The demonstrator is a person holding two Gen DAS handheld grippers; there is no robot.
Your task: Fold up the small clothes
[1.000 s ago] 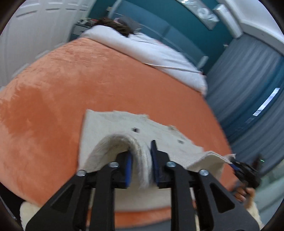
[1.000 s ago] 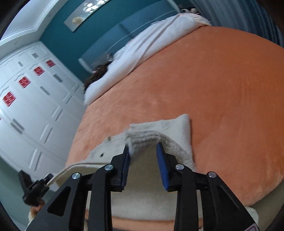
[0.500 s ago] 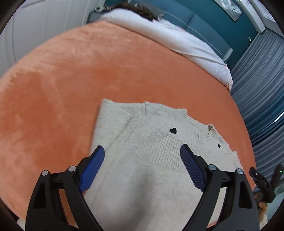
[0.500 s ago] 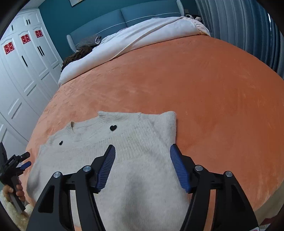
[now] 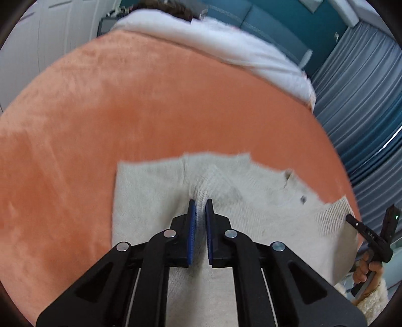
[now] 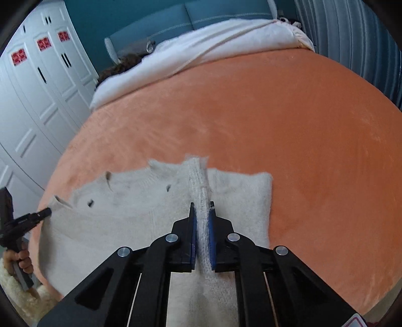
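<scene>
A small cream knit sweater point(image 5: 251, 201) lay flat on the near part of an orange plush blanket point(image 5: 150, 113), its neckline toward the far side and small dark heart marks near the collar. The left gripper point(image 5: 199, 203) had just been closing and pinched a raised ridge of knit between its blue pads point(image 5: 192, 221), near the sweater's left shoulder. The right gripper point(image 6: 201, 206) had likewise just been closing and pinched a thick ridge of the ribbed knit near the other shoulder, the fold standing up between its pads point(image 6: 211, 226).

Each view caught the other gripper at the sweater's opposite edge, with the person's hand point(image 5: 368, 269) on its handle and a fluffy cream cuff point(image 6: 15, 289) at the wrist. Nothing else rested on the blanket close to the garment.

Beyond the sweater the orange surface stretched bare to a white duvet point(image 6: 201, 50) bunched across the head of the bed, with a dark, blurred shape beside it and a teal headboard point(image 6: 201, 12) behind. White wardrobe doors point(image 6: 37, 88) with red stickers stood on one side and grey-blue curtains point(image 5: 364, 88) on the other. The sweater's far corners sat square on the blanket; its near hem ran out of view beneath the gripper frames. The knit looked fuzzy, with ribbing at the collar and at one edge.
</scene>
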